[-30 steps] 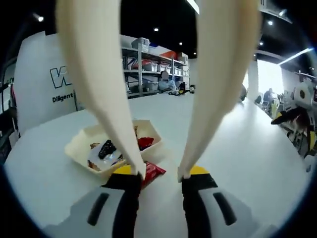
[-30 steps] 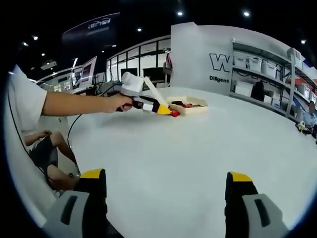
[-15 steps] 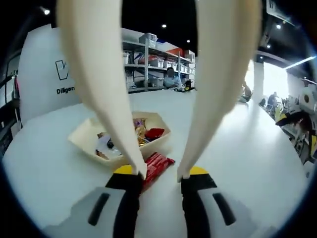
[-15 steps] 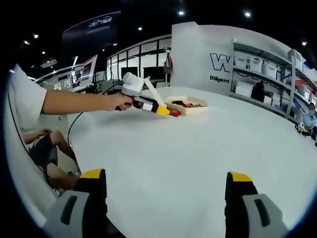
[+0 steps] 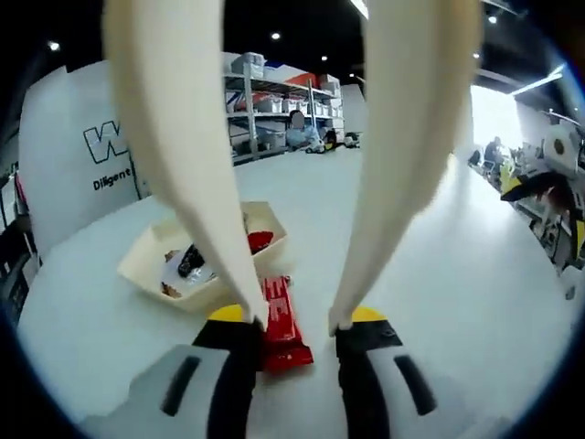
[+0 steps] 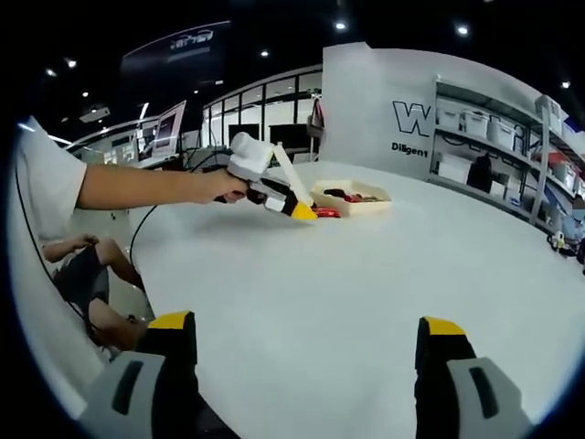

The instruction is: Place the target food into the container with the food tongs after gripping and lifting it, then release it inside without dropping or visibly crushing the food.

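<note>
A red snack bar (image 5: 281, 322) lies flat on the white table (image 5: 439, 274), just in front of a cream tray (image 5: 151, 265) that holds several wrapped snacks. Cream food tongs (image 5: 183, 155) run along my left gripper (image 5: 299, 316). Their two tips stand apart on either side of the bar's near end, and the gripper is open with nothing squeezed. In the right gripper view, a hand holds the left gripper (image 6: 291, 206) low over the red bar (image 6: 325, 212), beside the tray (image 6: 355, 196). My right gripper (image 6: 307, 322) hangs open over bare table, far from them.
A white panel (image 5: 64, 155) with dark lettering stands behind the tray, with storage shelves (image 5: 274, 110) further back. In the right gripper view, the person's arm (image 6: 137, 187) reaches in from the left, and the table edge (image 6: 137, 265) curves past their knees.
The left gripper with the tongs has dipped and closed in on the red bar, which now sits between the tong tips instead of just right of the left tip. The right gripper has stayed put.
</note>
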Motion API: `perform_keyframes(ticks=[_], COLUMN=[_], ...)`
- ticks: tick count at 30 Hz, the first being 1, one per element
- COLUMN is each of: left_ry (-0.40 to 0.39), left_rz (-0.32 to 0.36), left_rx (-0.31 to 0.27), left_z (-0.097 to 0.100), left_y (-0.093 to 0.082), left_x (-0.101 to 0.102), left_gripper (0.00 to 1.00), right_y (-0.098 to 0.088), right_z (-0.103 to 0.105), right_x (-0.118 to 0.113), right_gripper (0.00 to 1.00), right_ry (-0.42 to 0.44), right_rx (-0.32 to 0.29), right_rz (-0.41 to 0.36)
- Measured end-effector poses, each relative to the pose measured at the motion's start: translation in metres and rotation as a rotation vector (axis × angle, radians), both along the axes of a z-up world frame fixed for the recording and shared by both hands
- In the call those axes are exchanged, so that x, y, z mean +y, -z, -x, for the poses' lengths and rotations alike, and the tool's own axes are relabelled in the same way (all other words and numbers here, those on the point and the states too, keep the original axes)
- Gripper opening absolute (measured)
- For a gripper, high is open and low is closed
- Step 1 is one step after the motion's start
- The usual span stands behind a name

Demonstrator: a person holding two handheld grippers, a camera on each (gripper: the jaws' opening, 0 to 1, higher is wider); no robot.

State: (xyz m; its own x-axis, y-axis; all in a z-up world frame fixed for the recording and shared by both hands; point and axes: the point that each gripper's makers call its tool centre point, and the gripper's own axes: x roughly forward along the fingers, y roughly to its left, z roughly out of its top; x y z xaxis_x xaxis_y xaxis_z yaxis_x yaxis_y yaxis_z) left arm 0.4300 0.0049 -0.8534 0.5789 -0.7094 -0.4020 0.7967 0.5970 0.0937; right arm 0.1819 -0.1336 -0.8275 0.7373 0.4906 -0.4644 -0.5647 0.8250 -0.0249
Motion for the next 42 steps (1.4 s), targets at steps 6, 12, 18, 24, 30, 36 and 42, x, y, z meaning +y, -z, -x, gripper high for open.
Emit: perform_keyframes(ticks=[6, 12, 18, 24, 30, 36, 42], left_ry=[-0.014, -0.051, -0.065, -0.035, -0.012, -0.001, 0.003], left_rz=[-0.008, 0.010, 0.011, -0.013, -0.024, -0.037, -0.049], left_rx=[0.005, 0.025, 0.022, 0.014, 0.013, 0.011, 0.024], left_z=[-0.014, -0.023, -0.030, -0.024, -0.011, 0.001, 0.018], left_y=[0.003, 0.003, 0.003, 0.004, 0.005, 0.006, 0.005], left_x=[-0.001, 0.001, 0.003, 0.002, 0.002, 0.001, 0.003], left_gripper=[0.32, 0.32, 0.32, 0.29, 0.28, 0.28, 0.30], right_y=[0.002, 0.001, 0.003, 0.002, 0.001, 0.002, 0.004], right_z=[0.001, 0.001, 0.002, 0.002, 0.001, 0.005, 0.007], right_x=[-0.006, -0.008, -0.008, -0.010, -0.004, 0.002, 0.004], right_gripper=[0.99, 0.99, 0.99, 0.99, 0.99, 0.99, 0.99], right_ry=[0.014, 0.022, 0.023, 0.024, 0.010, -0.006, -0.012], right_rx=[0.003, 0.002, 0.007, 0.005, 0.002, 0.002, 0.005], right_rz=[-0.003, -0.008, -0.007, -0.005, 0.000, 0.003, -0.001])
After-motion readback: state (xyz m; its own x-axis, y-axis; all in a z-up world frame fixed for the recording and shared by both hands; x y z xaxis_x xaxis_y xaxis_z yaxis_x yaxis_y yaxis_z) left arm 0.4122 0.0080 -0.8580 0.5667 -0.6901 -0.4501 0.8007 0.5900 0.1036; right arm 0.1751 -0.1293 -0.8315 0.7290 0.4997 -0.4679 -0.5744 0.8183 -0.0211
